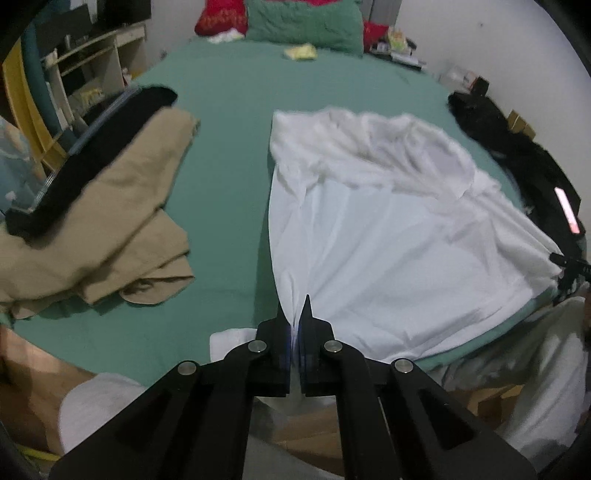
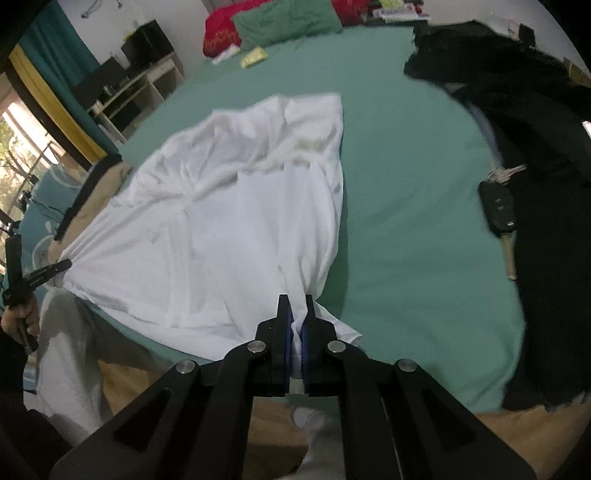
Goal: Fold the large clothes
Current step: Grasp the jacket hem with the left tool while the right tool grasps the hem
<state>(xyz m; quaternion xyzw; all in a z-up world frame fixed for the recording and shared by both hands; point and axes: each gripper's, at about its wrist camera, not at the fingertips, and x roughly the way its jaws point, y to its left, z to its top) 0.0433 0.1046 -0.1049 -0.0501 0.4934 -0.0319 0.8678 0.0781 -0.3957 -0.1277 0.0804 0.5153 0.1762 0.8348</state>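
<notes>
One white shirt [image 1: 388, 229] on green bed [image 1: 221, 177]; left tongs [image 1: 295, 317] and right tongs [image 2: 297, 314] each pinch its hem. Red pillow [image 1: 219, 16] writing unreadable. One car key [image 2: 498, 210].

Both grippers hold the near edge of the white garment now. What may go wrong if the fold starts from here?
The left gripper and right gripper each pinch only a thin bunch of the white garment, so a corner may slip out. Its far part is rumpled, so the fold may trap creases. The car key lies close by and might get dragged.
</notes>
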